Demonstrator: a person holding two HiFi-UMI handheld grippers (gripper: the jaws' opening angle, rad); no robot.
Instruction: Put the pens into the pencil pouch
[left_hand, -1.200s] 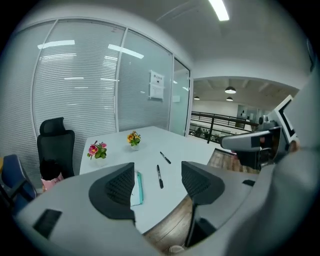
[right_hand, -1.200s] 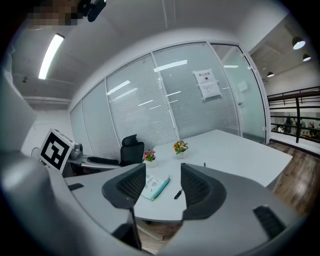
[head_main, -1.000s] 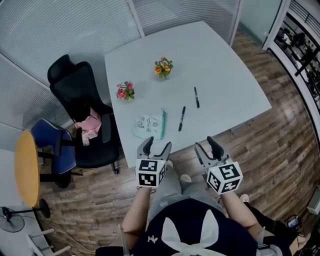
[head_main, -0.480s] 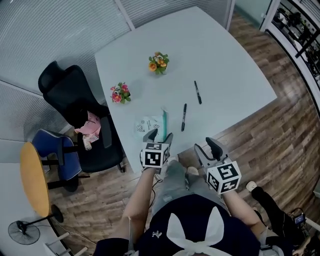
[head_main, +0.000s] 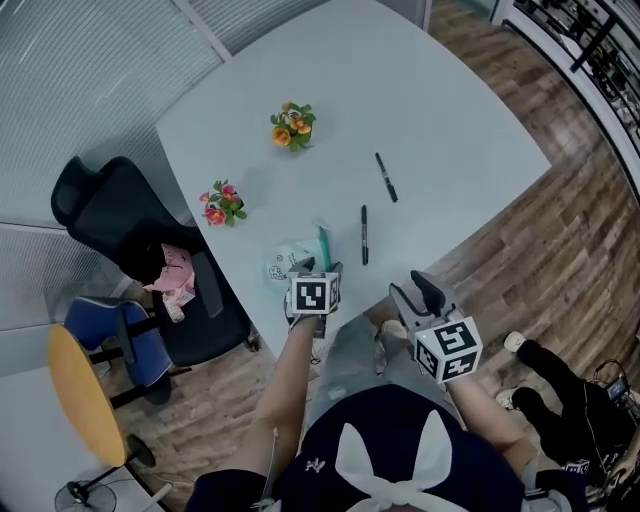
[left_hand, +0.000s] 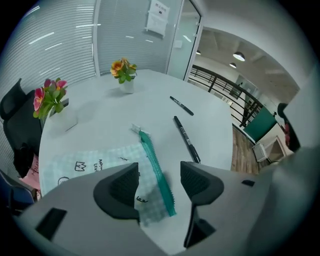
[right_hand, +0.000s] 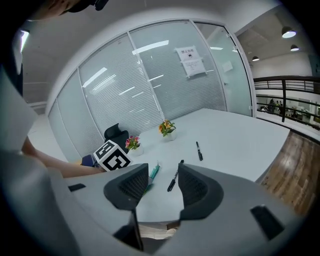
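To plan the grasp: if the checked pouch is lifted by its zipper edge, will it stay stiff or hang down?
Probably floppy: the pouch lies flat like thin fabric, so it would likely sag. It looks empty, so probably light. The green zipper edge seems its firmest part.

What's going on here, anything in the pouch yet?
A person holds a tool in each hand at a white table. The left tool is down at the near end of the pencil pouch, jaws apart on either side of its teal zipper edge, not closed on it. The right tool hangs back off the table's edge, jaws closing on nothing. The near pen and the far pen lie on the table, outside the pouch.
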